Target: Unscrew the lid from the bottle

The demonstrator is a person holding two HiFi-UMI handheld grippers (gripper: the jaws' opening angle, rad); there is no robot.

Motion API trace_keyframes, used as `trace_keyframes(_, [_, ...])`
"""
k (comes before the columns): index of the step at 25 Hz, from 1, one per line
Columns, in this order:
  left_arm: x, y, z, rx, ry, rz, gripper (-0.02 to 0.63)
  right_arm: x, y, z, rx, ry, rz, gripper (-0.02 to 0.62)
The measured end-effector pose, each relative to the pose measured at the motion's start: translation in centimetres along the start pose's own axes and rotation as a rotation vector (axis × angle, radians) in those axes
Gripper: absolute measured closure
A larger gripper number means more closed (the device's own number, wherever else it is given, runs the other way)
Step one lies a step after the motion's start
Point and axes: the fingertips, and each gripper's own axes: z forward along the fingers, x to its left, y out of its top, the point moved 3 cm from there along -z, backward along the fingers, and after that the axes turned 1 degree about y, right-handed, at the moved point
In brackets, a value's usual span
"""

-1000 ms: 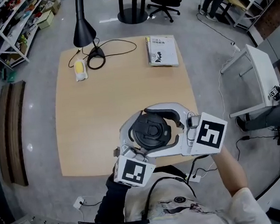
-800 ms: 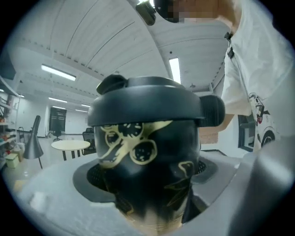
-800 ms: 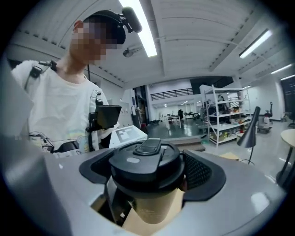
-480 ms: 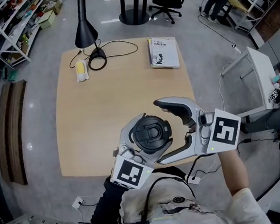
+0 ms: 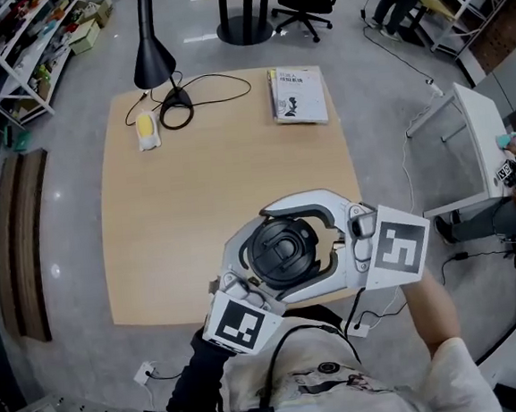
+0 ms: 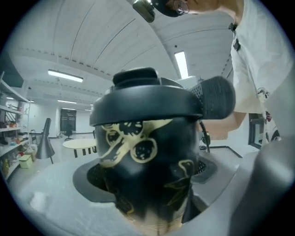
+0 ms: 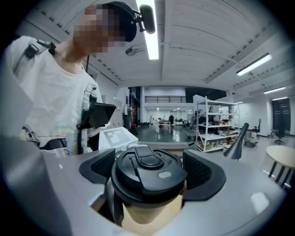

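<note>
A black bottle with a gold pattern is held up over the near edge of the wooden table. My left gripper is shut on its body, pads on both sides. The black flip-top lid faces up at the head camera. My right gripper comes in from the right, its white fingers curving round the lid. Its jaws are closing with the lid between them, and both dark pads touch the rim. A tan part of the bottle shows below the lid.
At the table's far side stand a black desk lamp with its looped cable, a yellow object and a book. A white table stands to the right and shelving to the left.
The right gripper opened and drew off to the right of the lid, then came back and closed round it. The left gripper and the bottle stayed put.
</note>
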Motion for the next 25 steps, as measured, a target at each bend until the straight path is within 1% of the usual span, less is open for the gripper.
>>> trace_keyframes(2, [-0.6, 0.3, 0.0, -0.012, -0.043, 0.009, 0.169, 0.4, 0.2, -0.5, -0.001, 0.066, 0.019, 0.133])
trace_keyframes(5, [-0.9, 0.7, -0.1, -0.033, -0.078, 0.01, 0.169, 0.6, 0.7, -0.9, -0.034, 0.099, 0.043, 0.133])
trace_keyframes(8, [-1.3, 0.6, -0.1, -0.042, -0.106, -0.016, 0.169, 0.4, 1.5, -1.4, -0.111, 0.085, 0.052, 0.132])
trace_keyframes(10, [-1.2, 0.4, -0.2, -0.044, -0.099, -0.032, 0.169, -0.4, 2.1, -2.1, -0.171, 0.029, 0.059, 0.132])
trace_keyframes(11, [-1.0, 0.3, -0.2, -0.047, -0.086, -0.041, 0.169, -1.1, 2.3, -2.7, -0.201, -0.026, 0.062, 0.132])
trace_keyframes(12, [-0.7, 0.1, -0.2, -0.052, -0.069, -0.053, 0.169, -2.0, 2.2, -3.6, -0.228, -0.105, 0.062, 0.132])
trace_keyframes(14, [0.0, -0.3, -0.5, -0.065, -0.029, -0.076, 0.169, -4.2, 1.4, -6.1, -0.27, -0.329, 0.061, 0.132])
trace_keyframes(16, [0.7, -0.8, -1.1, -0.067, 0.006, -0.101, 0.169, -6.1, 0.2, -9.0, -0.318, -0.574, 0.098, 0.132])
trace_keyframes(17, [1.0, -1.1, -1.3, -0.061, 0.019, -0.115, 0.169, -6.8, -0.4, -10.4, -0.345, -0.68, 0.124, 0.132])
trace_keyframes(18, [1.2, -1.3, -1.6, -0.053, 0.03, -0.126, 0.169, -7.2, -0.9, -11.6, -0.369, -0.77, 0.148, 0.131])
trace_keyframes(19, [1.4, -1.4, -1.8, -0.047, 0.041, -0.134, 0.169, -7.5, -1.4, -12.8, -0.39, -0.841, 0.169, 0.131])
trace_keyframes(21, [1.7, -1.4, -2.2, -0.041, 0.06, -0.149, 0.169, -7.6, -2.1, -14.4, -0.417, -0.932, 0.196, 0.13])
trace_keyframes(23, [2.0, -1.3, -2.5, -0.043, 0.071, -0.156, 0.169, -7.4, -2.3, -15.1, -0.427, -0.971, 0.201, 0.13])
trace_keyframes(25, [2.1, -1.0, -2.9, -0.044, 0.076, -0.149, 0.169, -7.1, -2.2, -15.3, -0.406, -0.993, 0.181, 0.13])
